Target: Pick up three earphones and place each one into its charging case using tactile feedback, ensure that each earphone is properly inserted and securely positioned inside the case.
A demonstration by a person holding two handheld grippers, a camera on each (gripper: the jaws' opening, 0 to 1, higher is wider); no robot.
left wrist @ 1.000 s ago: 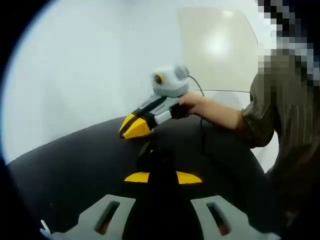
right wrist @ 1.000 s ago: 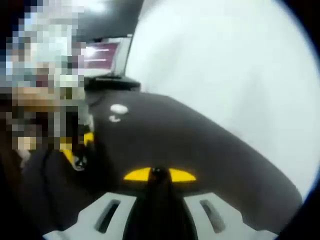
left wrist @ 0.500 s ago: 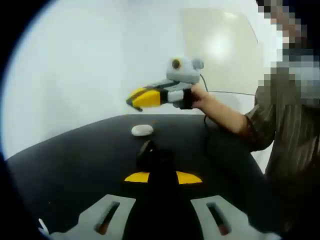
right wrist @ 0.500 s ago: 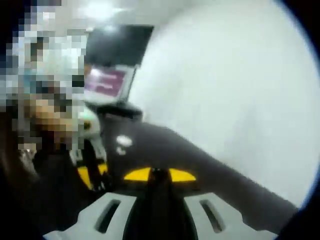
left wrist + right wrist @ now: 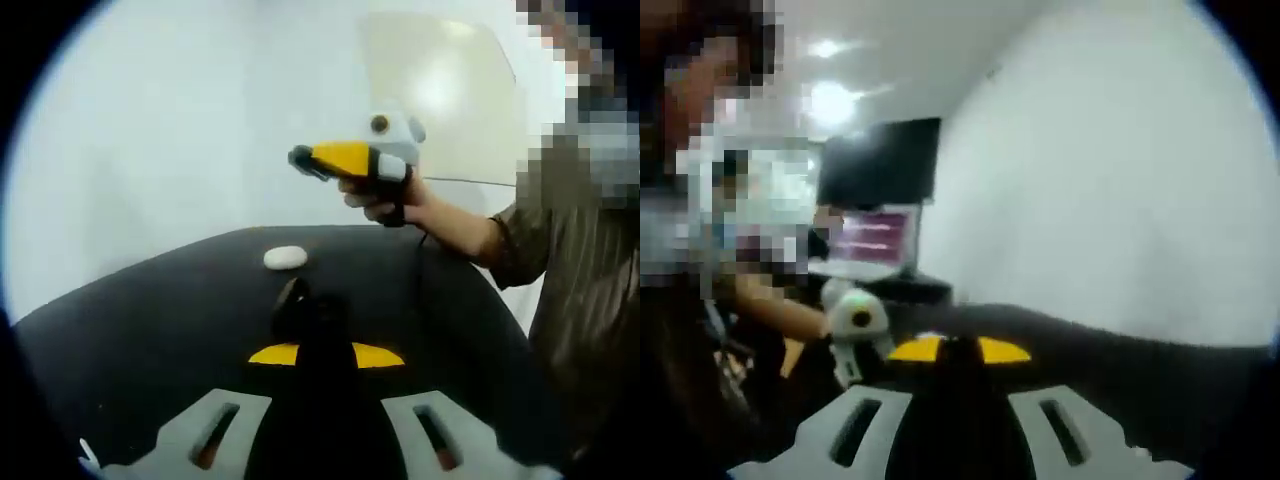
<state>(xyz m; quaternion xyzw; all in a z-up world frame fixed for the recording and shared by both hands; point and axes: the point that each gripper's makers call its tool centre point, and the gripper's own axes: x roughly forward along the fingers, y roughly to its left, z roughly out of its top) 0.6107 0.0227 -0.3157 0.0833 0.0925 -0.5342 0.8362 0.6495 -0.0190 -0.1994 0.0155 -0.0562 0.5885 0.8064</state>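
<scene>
In the left gripper view my left gripper (image 5: 325, 355) is shut on a black charging case (image 5: 300, 308), held just over the black table (image 5: 150, 330). A small white case (image 5: 285, 258) lies further back on the table. A hand holds my right gripper (image 5: 302, 160) high above that white case, roughly level, with something small and dark at its tip. In the right gripper view my right gripper (image 5: 960, 350) has its yellow tips close around a small black earphone (image 5: 958, 344). The left gripper (image 5: 855, 325) is down to the left.
A lit monitor (image 5: 872, 240) stands on a dark stand beyond the table, against a white wall. The person's sleeve (image 5: 560, 260) fills the right of the left gripper view. The table's curved far edge (image 5: 330, 228) runs behind the white case.
The right gripper has risen off the table and turned level, uncovering the white case. The right gripper view has swung upward toward the monitor. My left gripper has held still.
</scene>
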